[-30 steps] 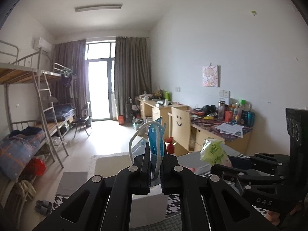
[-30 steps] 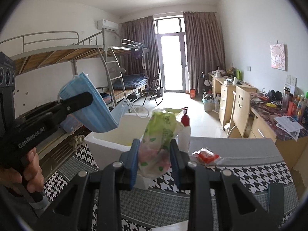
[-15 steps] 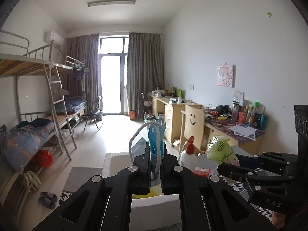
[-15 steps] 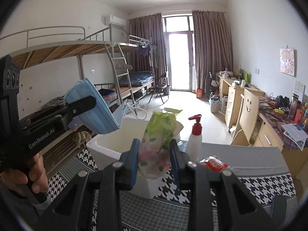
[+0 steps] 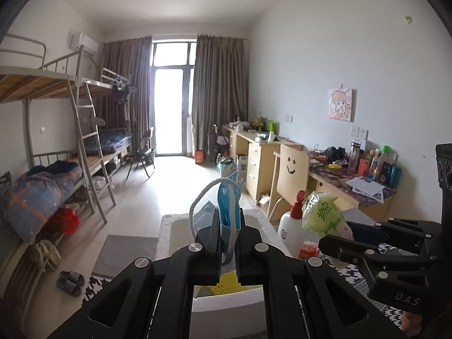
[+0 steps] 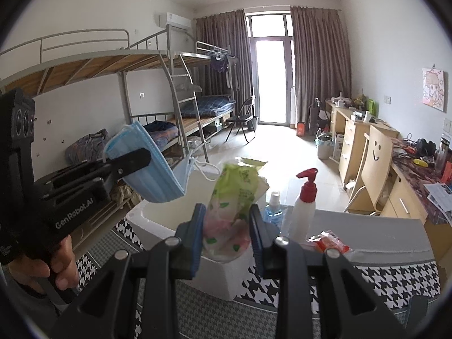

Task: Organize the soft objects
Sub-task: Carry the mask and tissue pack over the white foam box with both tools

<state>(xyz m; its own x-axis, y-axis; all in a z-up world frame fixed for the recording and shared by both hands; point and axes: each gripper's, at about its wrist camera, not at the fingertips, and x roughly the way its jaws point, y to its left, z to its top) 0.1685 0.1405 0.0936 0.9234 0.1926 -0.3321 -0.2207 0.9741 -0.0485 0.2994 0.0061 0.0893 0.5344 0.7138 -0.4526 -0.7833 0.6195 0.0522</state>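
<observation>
Currently, 2 soft items are in my grip and neither is stowed yet.

Item 1: blue face mask (image 6: pixel 147 169), pinched flat between the fingers of my left gripper (image 5: pixel 228 237), its white ear loop (image 5: pixel 203 197) arching free above the jaws. It hangs over the near left part of the white foam box (image 6: pixel 158 228).

Item 2: green tissue pack (image 6: pixel 234 197), squeezed between the blue pads of my right gripper (image 6: pixel 227 231), held upright above the box's near rim.

Receiving container: the foam box stands on the houndstooth cloth (image 6: pixel 381 276) at the table's left side, open-topped. Something yellow (image 5: pixel 226 284) shows inside it in the left wrist view, so I judge at least 1 piece may already be in.

Not soft, left standing past the box towards the table's far edge: pump bottle (image 6: pixel 305 200), small blue bottle (image 6: pixel 274 212).

Outstanding: lower and release both held items; the red packet (image 6: pixel 327 243) on the grey surface beside the bottles possibly follows, though whether it counts as soft I cannot tell.
</observation>
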